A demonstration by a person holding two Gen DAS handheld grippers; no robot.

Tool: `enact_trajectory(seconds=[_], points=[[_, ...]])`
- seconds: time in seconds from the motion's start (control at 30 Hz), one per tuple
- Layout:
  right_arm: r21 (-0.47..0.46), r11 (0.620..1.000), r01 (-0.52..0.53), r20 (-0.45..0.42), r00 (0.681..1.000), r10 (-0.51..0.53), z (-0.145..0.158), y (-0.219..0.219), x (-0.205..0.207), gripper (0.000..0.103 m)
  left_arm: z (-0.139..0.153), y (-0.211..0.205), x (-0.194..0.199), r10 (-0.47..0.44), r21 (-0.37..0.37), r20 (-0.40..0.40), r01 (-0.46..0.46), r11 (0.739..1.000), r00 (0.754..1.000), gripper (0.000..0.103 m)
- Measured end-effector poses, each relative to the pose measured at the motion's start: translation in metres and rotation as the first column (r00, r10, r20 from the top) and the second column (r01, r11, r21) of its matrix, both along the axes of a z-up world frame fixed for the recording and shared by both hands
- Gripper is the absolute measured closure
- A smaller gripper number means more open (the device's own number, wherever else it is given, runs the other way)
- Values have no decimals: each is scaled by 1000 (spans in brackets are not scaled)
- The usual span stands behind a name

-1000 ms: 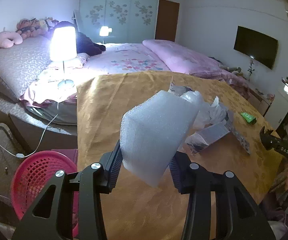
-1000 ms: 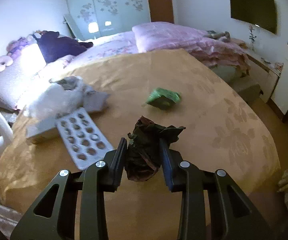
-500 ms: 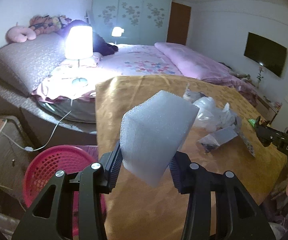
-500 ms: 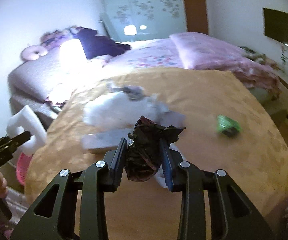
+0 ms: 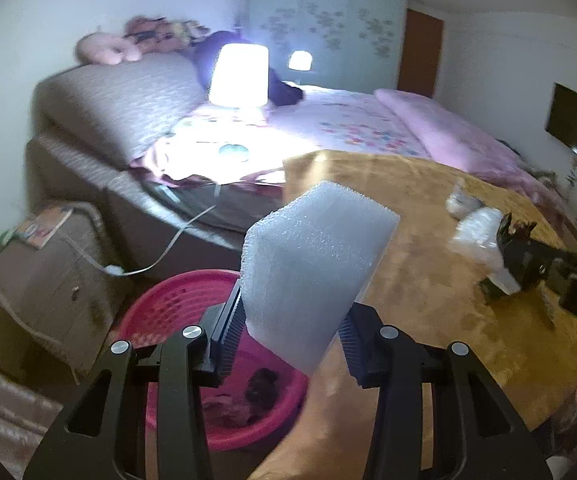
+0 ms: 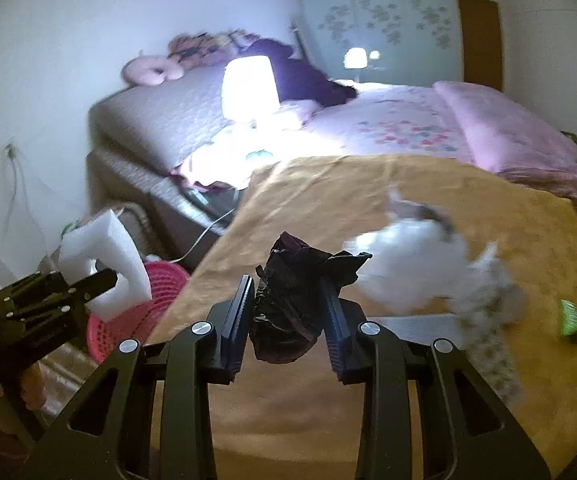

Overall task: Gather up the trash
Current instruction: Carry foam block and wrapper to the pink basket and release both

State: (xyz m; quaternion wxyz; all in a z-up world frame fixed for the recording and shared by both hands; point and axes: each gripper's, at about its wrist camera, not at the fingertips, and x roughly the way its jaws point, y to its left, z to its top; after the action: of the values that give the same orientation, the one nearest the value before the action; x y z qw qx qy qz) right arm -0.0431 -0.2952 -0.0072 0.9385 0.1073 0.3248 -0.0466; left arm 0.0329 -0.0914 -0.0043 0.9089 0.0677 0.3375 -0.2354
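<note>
Left wrist view: left gripper (image 5: 290, 344) clamping its pads on a white foam block (image 5: 312, 272), holding it tilted up and to the right, hanging over the near rim of a pink basket (image 5: 160, 300) down on the floor at the left. Lying in the basket's bottom, some dark and reddish scraps (image 5: 248, 396), too blurred for telling apart. Standing beside the basket's right side, a table under a golden cloth (image 5: 428, 292). Lying far right on the cloth, a crumpled white plastic bag (image 5: 476, 236), blurred. Coming in from the right edge, the right gripper (image 5: 514, 254), carrying something dark at its tip. Glowing beyond the table, a lit lamp (image 5: 238, 76) on a bed (image 5: 348, 124).

Right wrist view: right gripper (image 6: 288, 312) pinching a crumpled dark wrapper (image 6: 288, 300) between both pads, holding it above the near part of the golden cloth (image 6: 328, 400). Lying just beyond and to the right, the white plastic bag (image 6: 408, 272), smeared by motion. Lying near the right edge of the cloth, a small green wrapper (image 6: 572, 322), well apart from the bag. Showing at the left, the left gripper (image 6: 100, 280) gripping the foam block (image 6: 108, 264) just above the pink basket (image 6: 144, 308), off the table's left edge.
</note>
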Motion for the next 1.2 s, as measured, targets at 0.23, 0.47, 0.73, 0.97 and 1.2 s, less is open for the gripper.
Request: enact_trajectory(seconds=[0.23,0.47,0.73,0.97,1.2], points=[[38,994,-104,-48,993,106,-10,35,37,70,-3,34,5,89,10,-17,-89,996,996,62],[80,985,-152,-87,983,159,-20,60,60,70,-19,53,19,159,21,-55,-158,987,986,62],[70,975,-210,-112,970,217,-26,85,81,70,-30,63,27,210,32,-90,-208,978,974,61],[70,962,-263,-133,954,270,-31,104,98,69,-43,69,36,229,52,-122,-224,973,966,61],[80,953,-292,-151,941,302,-35,117,109,63,-50,71,39,227,57,-148,-221,974,963,60]])
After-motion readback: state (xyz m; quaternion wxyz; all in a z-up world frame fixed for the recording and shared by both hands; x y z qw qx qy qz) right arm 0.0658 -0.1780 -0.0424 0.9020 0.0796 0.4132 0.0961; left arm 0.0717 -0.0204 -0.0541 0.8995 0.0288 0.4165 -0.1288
